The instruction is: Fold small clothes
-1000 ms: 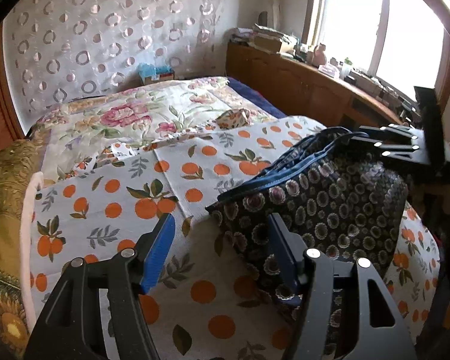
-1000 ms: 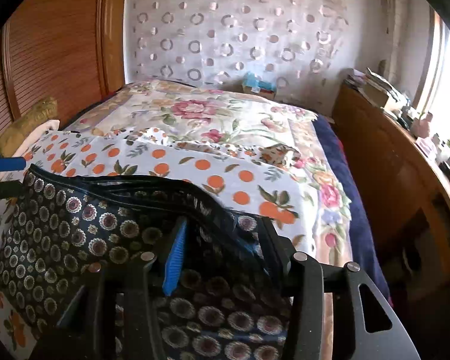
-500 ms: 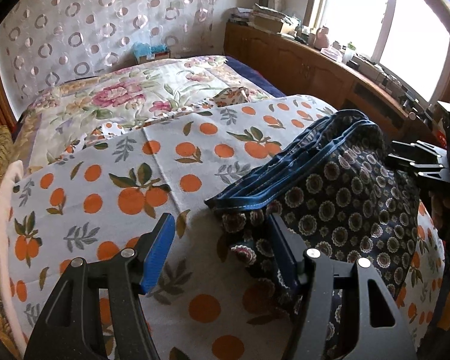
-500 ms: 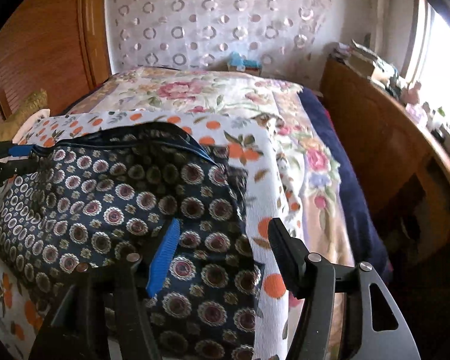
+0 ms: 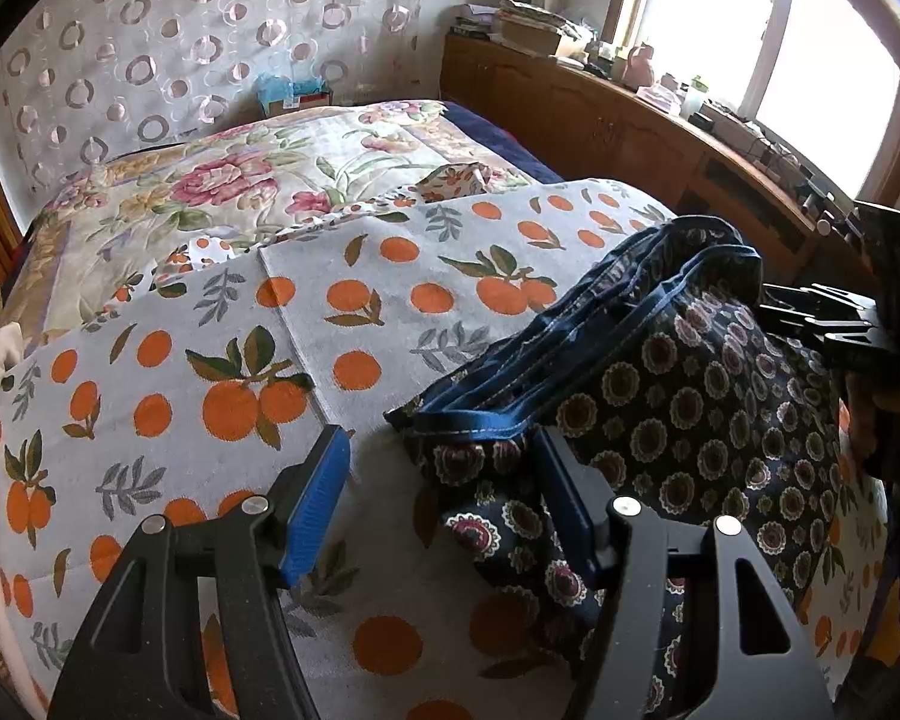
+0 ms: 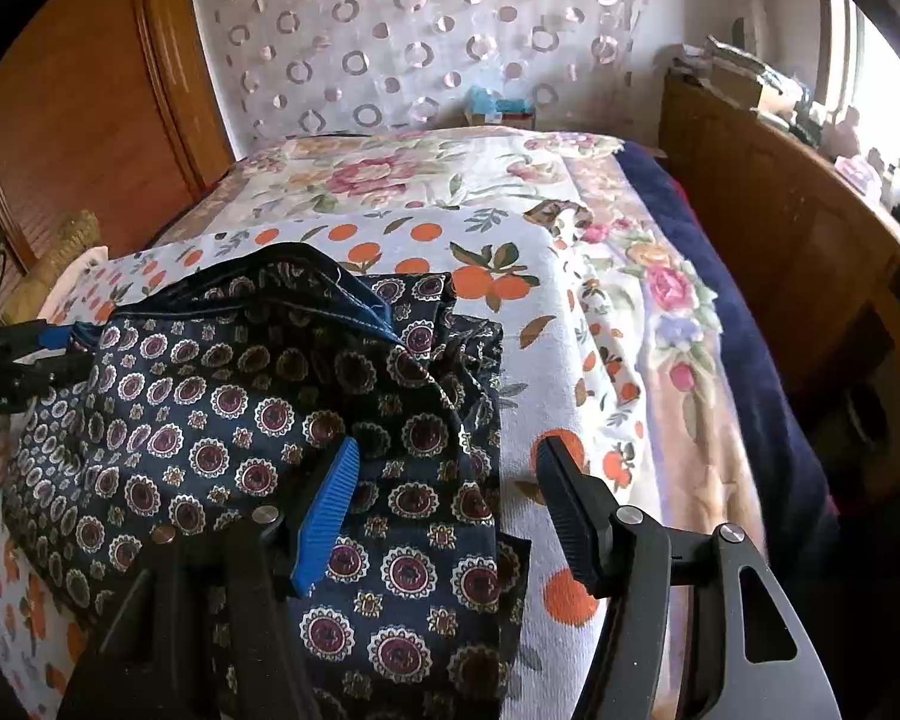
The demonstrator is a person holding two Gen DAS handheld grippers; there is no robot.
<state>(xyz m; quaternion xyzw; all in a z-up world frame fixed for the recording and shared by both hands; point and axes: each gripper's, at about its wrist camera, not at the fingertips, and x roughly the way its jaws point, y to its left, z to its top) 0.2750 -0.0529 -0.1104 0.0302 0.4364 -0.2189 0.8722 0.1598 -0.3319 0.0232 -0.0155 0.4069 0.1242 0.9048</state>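
My left gripper (image 5: 441, 498) is spread wide with nothing between its fingers; its right finger rests just against the near edge of the dark patterned garment (image 5: 690, 420), which fills the lower right of the left wrist view. My right gripper (image 6: 444, 498) is spread too, hovering over the same garment (image 6: 270, 420), its blue pad above the cloth and its black finger over the orange-print blanket (image 6: 570, 360) beside it. Neither is pinching anything.

The garment lies in a loose heap on the bed, on top of that blanket, with a blue-trimmed band (image 5: 570, 360) bunched along its upper edge toward the middle of the left view. I judge it light, thin and very limp: it sags and creases where it lies, so it will droop from any pinch and slide easily over the blanket. The trimmed band looks like the firmest part, several layers thick, so I would take hold there, one gripper near each end, pinching all layers together.
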